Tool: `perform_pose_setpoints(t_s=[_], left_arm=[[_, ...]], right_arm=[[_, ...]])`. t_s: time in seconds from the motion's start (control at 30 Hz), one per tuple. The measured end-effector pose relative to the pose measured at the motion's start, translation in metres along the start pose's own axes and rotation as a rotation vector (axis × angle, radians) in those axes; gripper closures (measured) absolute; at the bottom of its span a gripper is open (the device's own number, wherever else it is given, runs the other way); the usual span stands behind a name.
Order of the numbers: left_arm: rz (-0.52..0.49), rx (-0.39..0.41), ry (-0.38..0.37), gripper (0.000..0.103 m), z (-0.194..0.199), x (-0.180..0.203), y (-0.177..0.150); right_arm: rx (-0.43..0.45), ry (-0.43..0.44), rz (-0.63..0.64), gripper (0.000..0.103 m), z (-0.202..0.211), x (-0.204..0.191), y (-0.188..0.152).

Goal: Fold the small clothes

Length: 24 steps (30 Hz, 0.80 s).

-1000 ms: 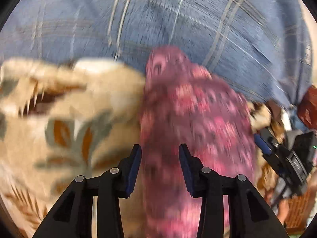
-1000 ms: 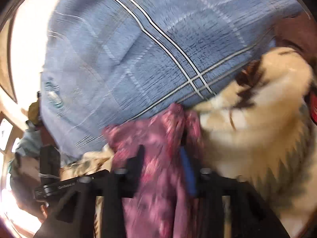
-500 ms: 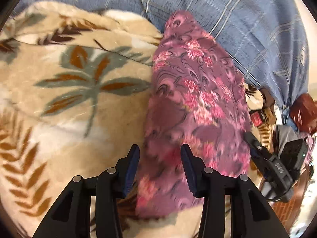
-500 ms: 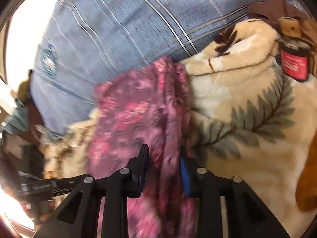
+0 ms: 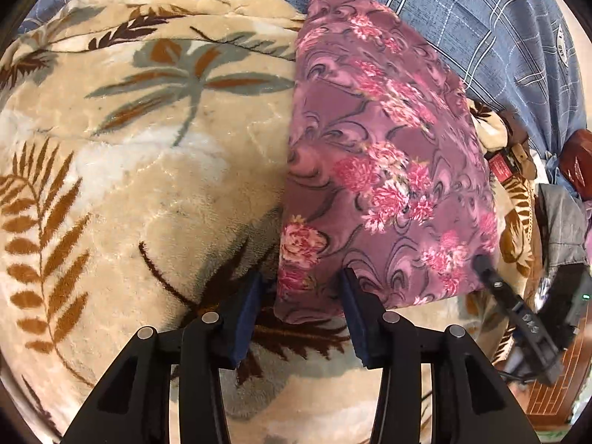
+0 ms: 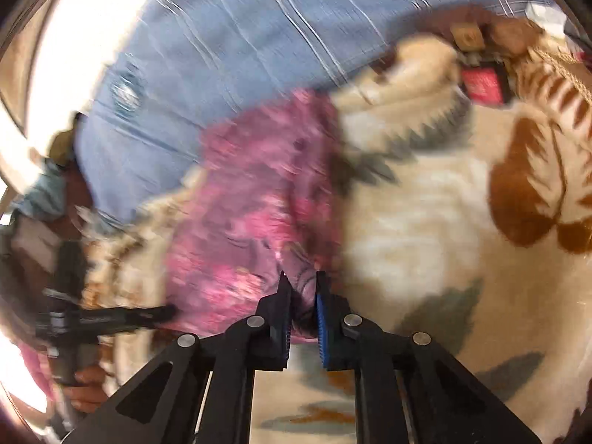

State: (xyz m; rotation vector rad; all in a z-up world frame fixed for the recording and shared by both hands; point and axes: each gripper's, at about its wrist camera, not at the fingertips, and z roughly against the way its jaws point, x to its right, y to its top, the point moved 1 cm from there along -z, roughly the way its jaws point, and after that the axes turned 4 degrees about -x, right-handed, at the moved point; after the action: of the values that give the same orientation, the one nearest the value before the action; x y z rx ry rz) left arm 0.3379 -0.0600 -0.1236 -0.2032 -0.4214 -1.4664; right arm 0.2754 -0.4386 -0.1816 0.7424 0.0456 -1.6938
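A purple garment with pink flowers [image 5: 384, 170] lies folded flat on a cream leaf-patterned blanket [image 5: 140, 170]. My left gripper [image 5: 301, 288] is open, its jaws spread on either side of the garment's near left corner. My right gripper [image 6: 301, 288] is shut on the garment's [image 6: 251, 222] near right corner; its black body also shows at the right in the left wrist view [image 5: 518, 318]. The right wrist view is blurred by motion.
The person's blue plaid shirt [image 5: 462, 18] fills the far side. A red-labelled jar [image 6: 483, 85] and brown items sit at the blanket's far right edge. The left gripper and the hand holding it show at the left in the right wrist view [image 6: 74, 325].
The garment has been lowered from hanging in the air to lying flat on the blanket. My left gripper let go of it and stands open; my right gripper still holds its corner.
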Motion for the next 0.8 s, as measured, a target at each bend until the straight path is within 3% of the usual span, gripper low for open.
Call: perform_pose_setpoints(t_s=[0.13,0.2,0.3,0.47,0.67,0.8], left_arm=[[-0.008,-0.004,0.039,0.060,0.001,0.008,-0.006],[0.005,-0.001,0.037,0.060,0.007,0.007,-0.014],[0.030,-0.011,0.039,0.061,0.017,0.004,-0.026],[0.072,0.024,0.037,0.059,0.048,-0.008,-0.036],[0.049,0.136,0.191,0.054,0.075,-0.004,-0.034],[-0.002,0.172,0.262,0.054,0.073,0.012,-0.031]], right_arm=[[0.029,0.024,-0.068,0.081,0.017,-0.003,-0.004],[0.050,0.012,-0.054,0.079,0.029,-0.010,-0.009],[0.057,0.000,-0.036,0.066,0.039,-0.018,-0.020],[0.041,-0.036,-0.063,0.061,0.041,-0.021,-0.025],[0.088,-0.045,-0.099,0.044,0.045,-0.021,-0.007],[0.074,-0.067,-0.030,0.042,0.032,-0.038,0.011]])
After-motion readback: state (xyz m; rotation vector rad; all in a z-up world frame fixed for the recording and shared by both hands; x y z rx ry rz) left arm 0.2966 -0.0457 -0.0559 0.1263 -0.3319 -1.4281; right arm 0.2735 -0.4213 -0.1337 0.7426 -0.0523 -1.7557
